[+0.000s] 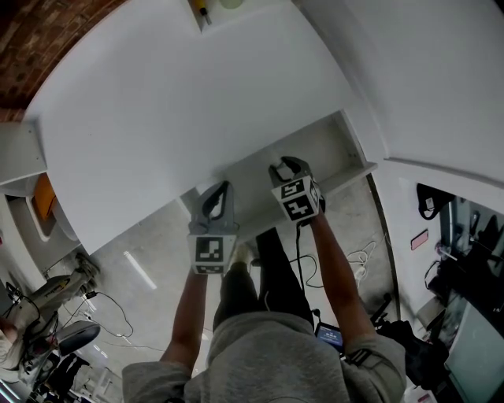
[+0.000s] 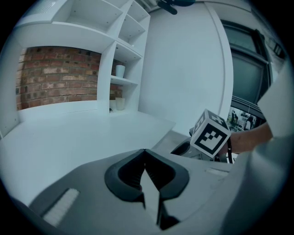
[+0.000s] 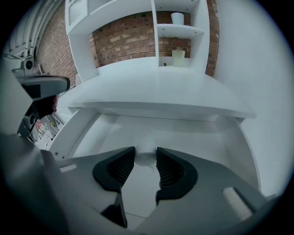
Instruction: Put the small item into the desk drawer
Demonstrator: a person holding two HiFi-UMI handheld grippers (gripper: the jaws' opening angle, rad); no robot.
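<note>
The desk drawer [image 1: 340, 149] stands pulled out under the white desk top [image 1: 173, 102]; its pale floor [image 3: 183, 133] fills the right gripper view. My right gripper [image 1: 285, 166] points down into the drawer. Its jaws [image 3: 146, 160] stand a little apart, shut on a small whitish item [image 3: 146, 158] that is blurred between the tips. My left gripper [image 1: 224, 189] is at the desk's front edge, just left of the drawer. Its jaws [image 2: 144, 155] are shut with nothing between them. The right gripper's marker cube [image 2: 210, 134] shows to its right.
White shelves against a brick wall at the desk's back hold a white cup [image 3: 177, 18] and a pale jar [image 3: 178, 57]. A yellow object [image 1: 202, 9] lies at the desk's far edge. Cables [image 1: 110, 311] and equipment lie on the floor below.
</note>
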